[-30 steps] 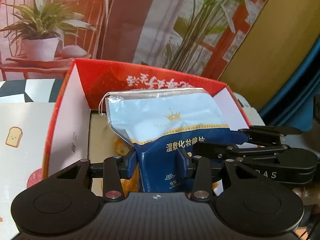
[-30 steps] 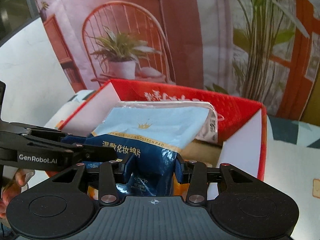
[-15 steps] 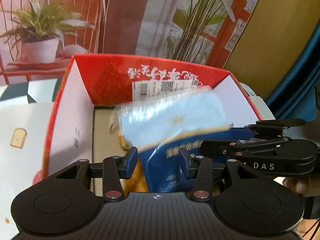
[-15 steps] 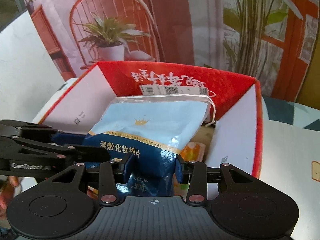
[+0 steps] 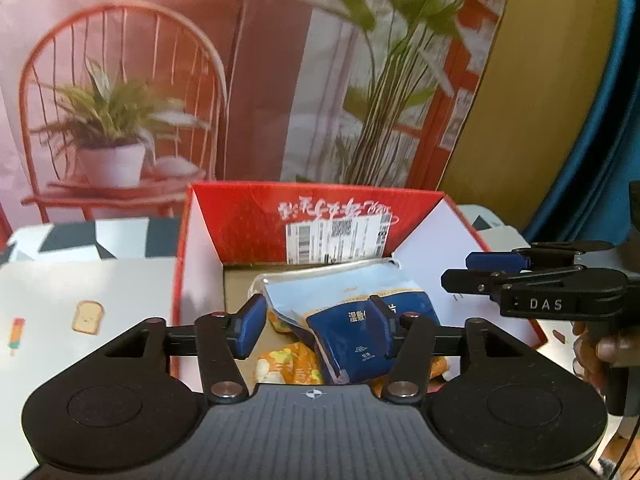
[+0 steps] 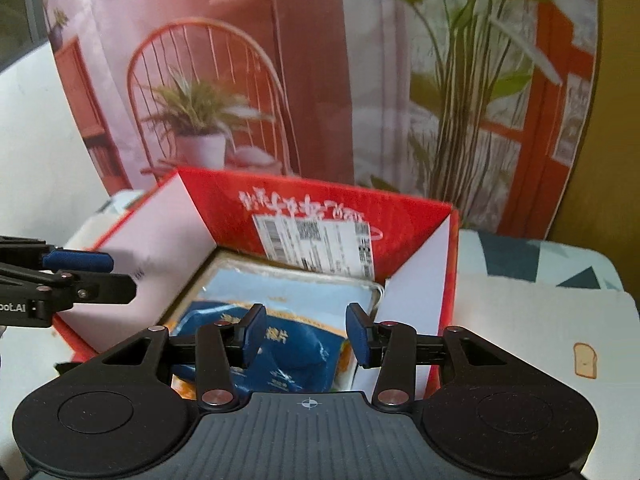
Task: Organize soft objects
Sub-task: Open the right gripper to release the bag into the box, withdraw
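Observation:
A blue and white pouch (image 5: 352, 308) (image 6: 288, 304) lies inside the red cardboard box (image 5: 240, 220) (image 6: 416, 224), on top of an orange packet (image 5: 288, 364). My left gripper (image 5: 316, 322) hovers above the box's near edge. Its jaws are opening and its pads do not press on the pouch. My right gripper (image 6: 306, 332) also hangs over the pouch, jaws opening, with nothing gripped between its pads. Each gripper shows in the other's view: the right gripper (image 5: 472, 272) at the box's right wall, the left gripper (image 6: 92, 276) at its left wall.
The box has white inner walls and a shipping label (image 5: 336, 240) on its back wall. A white mat with a toast print (image 5: 88, 312) (image 6: 586, 360) lies on both sides of the box. A printed backdrop of a chair and plants stands behind. A hand (image 5: 592, 356) holds the right gripper.
Both grippers held the pouch up over the box a second ago. Both have let go of it. It has dropped flat into the box, and both grippers have drawn back and up.

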`<state>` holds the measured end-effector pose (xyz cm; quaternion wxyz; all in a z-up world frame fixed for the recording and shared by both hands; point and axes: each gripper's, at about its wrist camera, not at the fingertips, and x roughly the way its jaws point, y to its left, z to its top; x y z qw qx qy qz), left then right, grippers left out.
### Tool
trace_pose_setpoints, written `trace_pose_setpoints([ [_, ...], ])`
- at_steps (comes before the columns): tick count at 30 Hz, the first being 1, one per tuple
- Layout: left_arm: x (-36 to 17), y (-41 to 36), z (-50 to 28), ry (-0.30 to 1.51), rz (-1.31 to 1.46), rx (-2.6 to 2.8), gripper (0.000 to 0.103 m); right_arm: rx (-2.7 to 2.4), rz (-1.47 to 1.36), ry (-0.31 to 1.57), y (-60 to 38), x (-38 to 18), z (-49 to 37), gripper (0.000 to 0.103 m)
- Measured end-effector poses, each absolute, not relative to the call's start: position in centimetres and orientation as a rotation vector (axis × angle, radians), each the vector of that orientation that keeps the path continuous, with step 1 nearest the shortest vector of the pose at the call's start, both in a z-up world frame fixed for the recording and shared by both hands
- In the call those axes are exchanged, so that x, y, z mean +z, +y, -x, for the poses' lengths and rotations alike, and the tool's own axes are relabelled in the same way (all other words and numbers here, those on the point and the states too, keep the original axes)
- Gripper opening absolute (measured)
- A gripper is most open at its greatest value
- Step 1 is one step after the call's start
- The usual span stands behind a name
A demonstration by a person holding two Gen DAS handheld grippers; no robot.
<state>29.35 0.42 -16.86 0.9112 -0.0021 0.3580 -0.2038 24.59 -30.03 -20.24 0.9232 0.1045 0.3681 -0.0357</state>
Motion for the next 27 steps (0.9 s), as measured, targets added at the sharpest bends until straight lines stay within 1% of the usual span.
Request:
trace_pose_setpoints([
  [5,-15.6,1.9,-26.6,0.685,0.018,-0.402,0.061,-0.066,-0.207,0.686,-29.2,-18.9,-22.5,0.042],
  [12,-15.2,3.7,-23.0,0.642,0.015,-0.362,0.061,-0.048,-0.184,0.615,-27.2,-17.9,-18.8,0.042],
  [20,-16.8,6.0,-19.6,0.657,0.047,-0.32,0.061,-0.031,-0.202,0.558,-25.2,-18.6,-14.3,0.042],
  [27,-19.7,7.0,-18.8,0.731,0.109,-0.3,0.061,-0.015,-0.193,0.586,-23.3,-20.7,-12.3,0.042],
])
